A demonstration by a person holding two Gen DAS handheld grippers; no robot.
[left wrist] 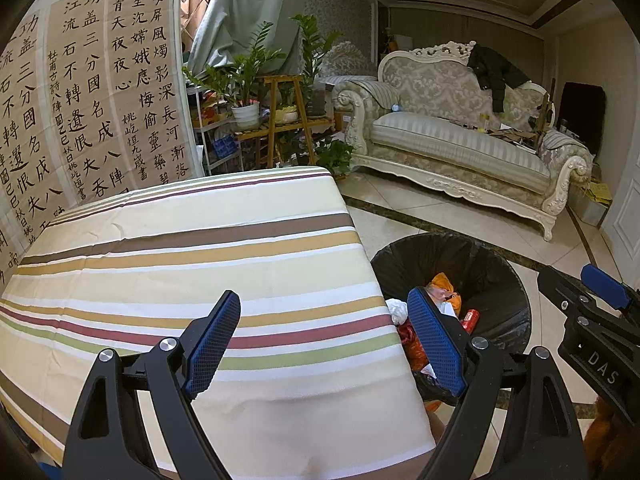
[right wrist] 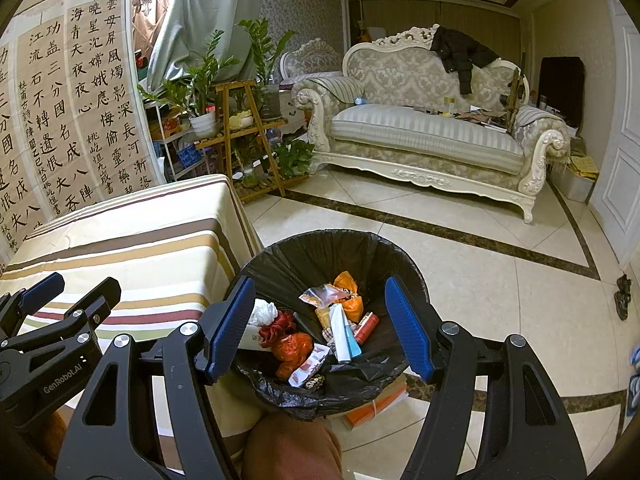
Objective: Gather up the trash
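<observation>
A bin lined with a black bag [right wrist: 304,252] stands on the floor beside the table and holds several pieces of trash: a white-and-blue tube [right wrist: 344,334], orange wrappers [right wrist: 294,350], a white crumpled tissue [right wrist: 264,312] and a red can [right wrist: 367,328]. My right gripper [right wrist: 320,330] is open and empty above the bin. My left gripper [left wrist: 324,344] is open and empty over the table's right edge, with the bin [left wrist: 496,272] to its right. The right gripper's fingers [left wrist: 604,282] show at the right of the left wrist view.
The table carries a striped cloth [left wrist: 192,248]. A calligraphy screen [left wrist: 80,112] stands behind it. A wooden plant stand [right wrist: 244,136] and an ornate sofa [right wrist: 424,132] stand farther back. An orange book [right wrist: 376,406] lies under the bin. Tiled floor [right wrist: 500,300] lies to the right.
</observation>
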